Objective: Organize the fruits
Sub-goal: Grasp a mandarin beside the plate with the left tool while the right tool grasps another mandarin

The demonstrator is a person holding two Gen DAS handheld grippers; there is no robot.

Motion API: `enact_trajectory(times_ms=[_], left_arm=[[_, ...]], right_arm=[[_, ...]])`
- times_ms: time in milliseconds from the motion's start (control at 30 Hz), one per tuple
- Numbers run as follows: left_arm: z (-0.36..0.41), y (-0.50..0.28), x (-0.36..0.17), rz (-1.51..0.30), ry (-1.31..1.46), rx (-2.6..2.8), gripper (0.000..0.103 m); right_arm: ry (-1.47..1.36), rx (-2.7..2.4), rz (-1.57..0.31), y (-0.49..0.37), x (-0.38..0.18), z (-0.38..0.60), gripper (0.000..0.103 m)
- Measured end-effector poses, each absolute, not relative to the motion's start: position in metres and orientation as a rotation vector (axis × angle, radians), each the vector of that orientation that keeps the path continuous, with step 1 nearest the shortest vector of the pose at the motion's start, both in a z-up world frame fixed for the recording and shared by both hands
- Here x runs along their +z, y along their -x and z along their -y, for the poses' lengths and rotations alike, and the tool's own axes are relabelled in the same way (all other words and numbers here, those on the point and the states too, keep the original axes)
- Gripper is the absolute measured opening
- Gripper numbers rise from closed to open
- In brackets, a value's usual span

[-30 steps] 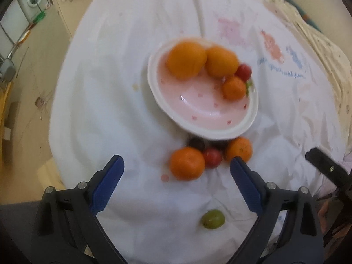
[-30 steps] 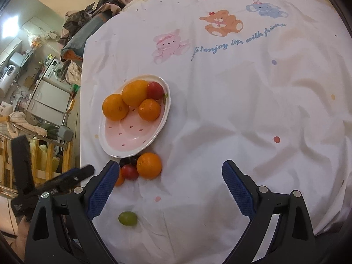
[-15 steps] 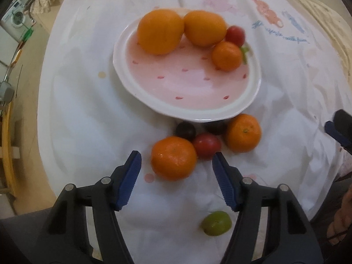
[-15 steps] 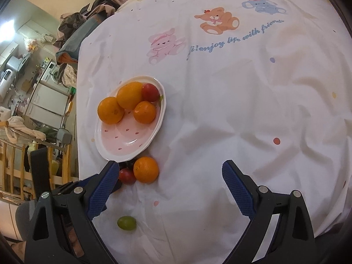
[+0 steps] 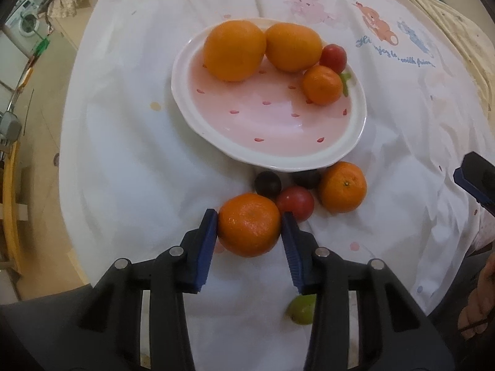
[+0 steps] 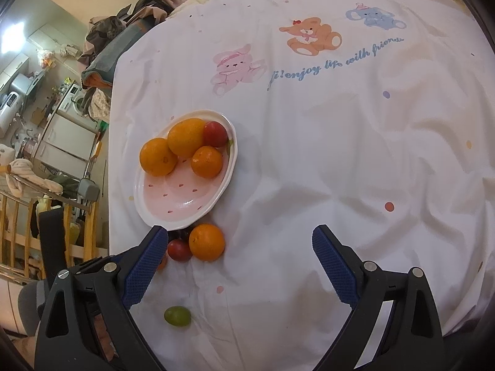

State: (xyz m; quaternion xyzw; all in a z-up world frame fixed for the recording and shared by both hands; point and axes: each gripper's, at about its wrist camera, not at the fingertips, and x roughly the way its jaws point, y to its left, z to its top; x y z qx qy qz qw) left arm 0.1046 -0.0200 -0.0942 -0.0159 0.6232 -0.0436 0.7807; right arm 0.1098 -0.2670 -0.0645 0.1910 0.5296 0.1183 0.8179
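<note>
Left wrist view, starting nearest: left gripper (image 5: 250, 227) closing in on the near tangerine (image 5: 249, 224), blue pads touching both flanks, so basically clamped on it already. Squeezed at the widest part, probably so a round fruit can't pop out. Roughly round, so no real long axis; dimpled end faces up.

Green grape (image 5: 301, 309) at 5 o'clock of it, half hidden behind the right finger. Red tomato (image 5: 295, 202) touching at 1 o'clock, dark plum (image 5: 267, 183) at 12, second tangerine (image 5: 342, 186) further out at 2. Loose stuff huddles against the plate rim, likely rolled into the cloth's dip.

Pink plate (image 5: 355, 142) beyond at 12 on the white cloth (image 5: 123, 154), holding 4 fruits along its far edge, near half bare for more.

Right wrist view: right gripper (image 6: 239, 261) spread wide, nothing in it, hanging over cloth.
</note>
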Motion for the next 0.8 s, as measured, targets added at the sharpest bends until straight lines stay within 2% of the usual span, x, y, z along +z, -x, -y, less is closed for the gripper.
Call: enact_trajectory(times_ms=[400,800], left_arm=[[0.009,-0.1,-0.06,-1.255,0.068,-0.08,0.037],[-0.003,-0.103,-0.039,-1.193,0.09,-0.03,0.037]], right_arm=[[-0.394,0.255,-1.156,-0.11,-0.073,0.262,0.097],[-0.274,0.384,-1.247,-0.13,-0.092,0.209,0.096]])
